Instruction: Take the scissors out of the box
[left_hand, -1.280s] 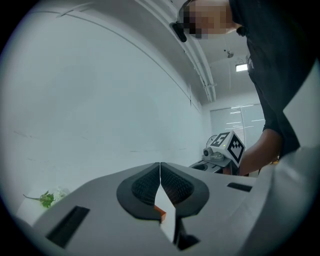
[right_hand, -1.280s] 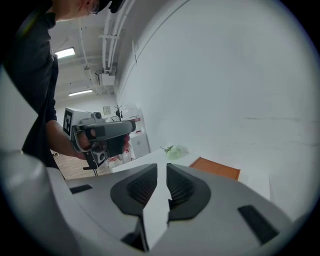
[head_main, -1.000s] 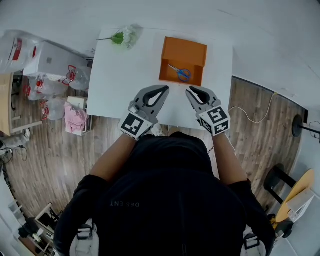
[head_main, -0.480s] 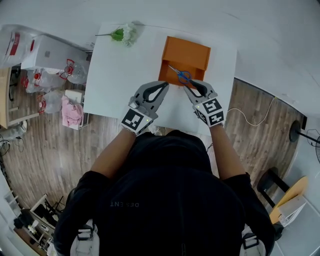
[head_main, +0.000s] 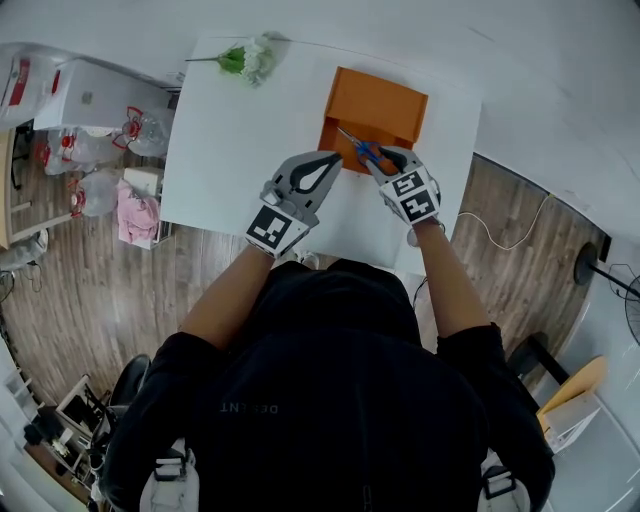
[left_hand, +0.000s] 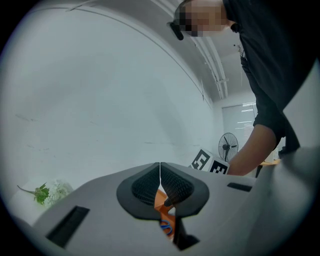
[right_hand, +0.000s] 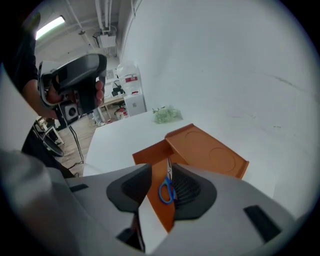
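Scissors (head_main: 366, 152) unmoved since earlier frame, blue handles, on floor of orange box (head_main: 385, 95), upper centre of head view. My right gripper (head_main: 385, 158) has dropped from frame centre to box's near wall, its jaws having just been opening. Right gripper view: scissors between wide-spread pads, not gripped. Left gripper (head_main: 330, 160) tips closed together, empty, just left of box over white table (head_main: 230, 150). Status, my reading: approach made; grasp and lift-out remain.

In the head view, the right gripper (head_main: 386, 158) covers part of the blue-handled scissors (head_main: 356, 144). In the left gripper view, the left gripper (left_hand: 160, 167) hides most of the orange box (left_hand: 161, 199); only a thin strip shows. The flowers (left_hand: 50, 192) there look small and fuzzy.
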